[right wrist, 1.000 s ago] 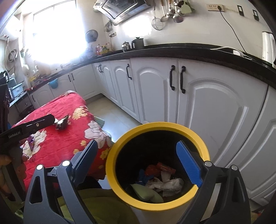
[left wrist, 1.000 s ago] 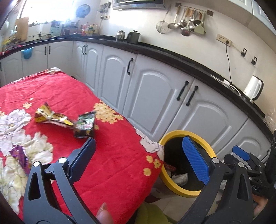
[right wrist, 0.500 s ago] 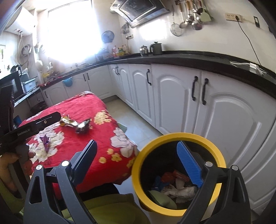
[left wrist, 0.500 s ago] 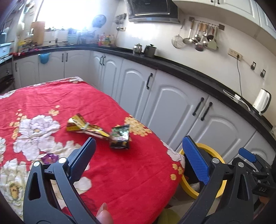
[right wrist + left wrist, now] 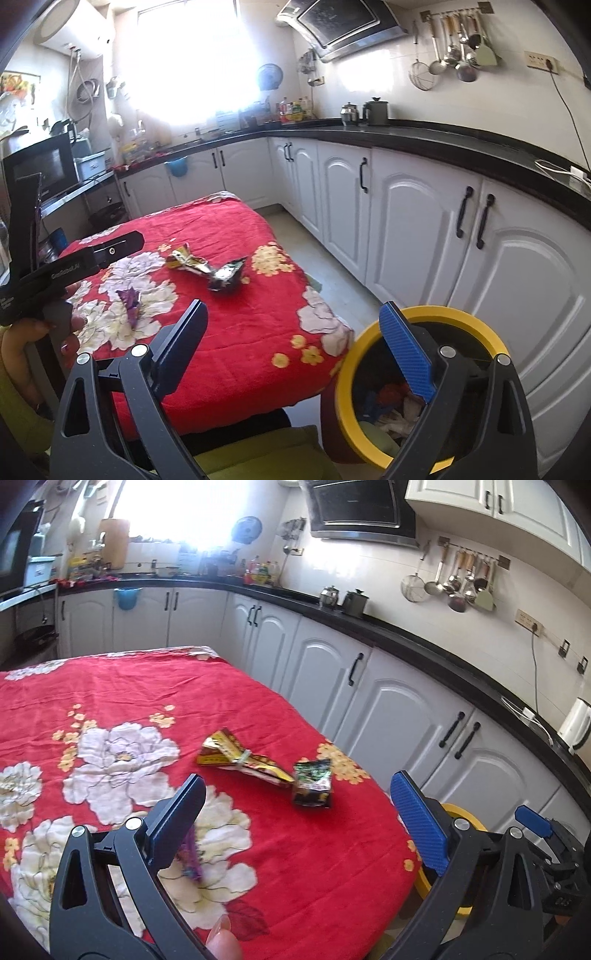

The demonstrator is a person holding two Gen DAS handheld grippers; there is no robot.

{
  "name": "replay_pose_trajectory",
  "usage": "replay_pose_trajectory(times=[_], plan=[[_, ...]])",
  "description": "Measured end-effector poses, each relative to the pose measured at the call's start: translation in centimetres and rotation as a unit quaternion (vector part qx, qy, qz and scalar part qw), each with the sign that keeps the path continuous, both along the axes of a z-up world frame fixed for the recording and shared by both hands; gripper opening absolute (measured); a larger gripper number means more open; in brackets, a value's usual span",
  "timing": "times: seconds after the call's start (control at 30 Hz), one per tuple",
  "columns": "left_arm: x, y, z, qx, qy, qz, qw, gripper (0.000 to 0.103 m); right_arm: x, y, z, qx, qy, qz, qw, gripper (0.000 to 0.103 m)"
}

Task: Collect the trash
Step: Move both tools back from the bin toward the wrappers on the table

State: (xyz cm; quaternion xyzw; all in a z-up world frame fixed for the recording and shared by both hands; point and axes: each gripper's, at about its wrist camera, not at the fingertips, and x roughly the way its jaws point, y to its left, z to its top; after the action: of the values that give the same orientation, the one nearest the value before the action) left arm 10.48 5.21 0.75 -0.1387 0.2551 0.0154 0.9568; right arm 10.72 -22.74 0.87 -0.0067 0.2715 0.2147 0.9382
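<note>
We hold both hand-held grippers wide apart and empty: the left hand-held gripper (image 5: pixel 295 812) above the red floral surface (image 5: pixel 110 694), the right hand-held gripper (image 5: pixel 295 332) beside the yellow-rimmed bin (image 5: pixel 469 314). A gold wrapper (image 5: pixel 236 757), dark wrapper (image 5: pixel 312 781) and purple wrapper (image 5: pixel 129 299) lie on the cloth.

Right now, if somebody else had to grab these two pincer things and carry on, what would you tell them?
Left gripper: open, empty, above the red tablecloth.
Right gripper: open, empty, between table and yellow-rimmed bin.
On the cloth: gold wrapper, dark wrapper touching its end, purple wrapper nearer you.
Done: some trash already lies in the bin.
Left: three wrappers to pick up and drop in.
</note>
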Motion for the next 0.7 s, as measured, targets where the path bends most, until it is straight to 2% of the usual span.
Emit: replay_pose_trajectory(times=[0.23, 0.47, 0.7], plan=[[-0.5, 3.5, -0.7, -0.009, 0.011, 0.039, 0.9991, 0.092, 0.9, 2.3, 0.0, -0.006, 0.001, 0.020, 1.000, 0.091], [-0.9, 7.5, -2.5, -0.026, 0.037, 0.082, 0.9956, 0.092, 3.9, 5.2, -0.8, -0.013, 0.020, 0.034, 0.999, 0.091], [-0.4, 9.4, -4.8, -0.058, 0.067, 0.082, 0.9927, 0.092, 7.6, 8.9, -3.0, -0.016, 0.053, 0.053, 0.997, 0.091]])
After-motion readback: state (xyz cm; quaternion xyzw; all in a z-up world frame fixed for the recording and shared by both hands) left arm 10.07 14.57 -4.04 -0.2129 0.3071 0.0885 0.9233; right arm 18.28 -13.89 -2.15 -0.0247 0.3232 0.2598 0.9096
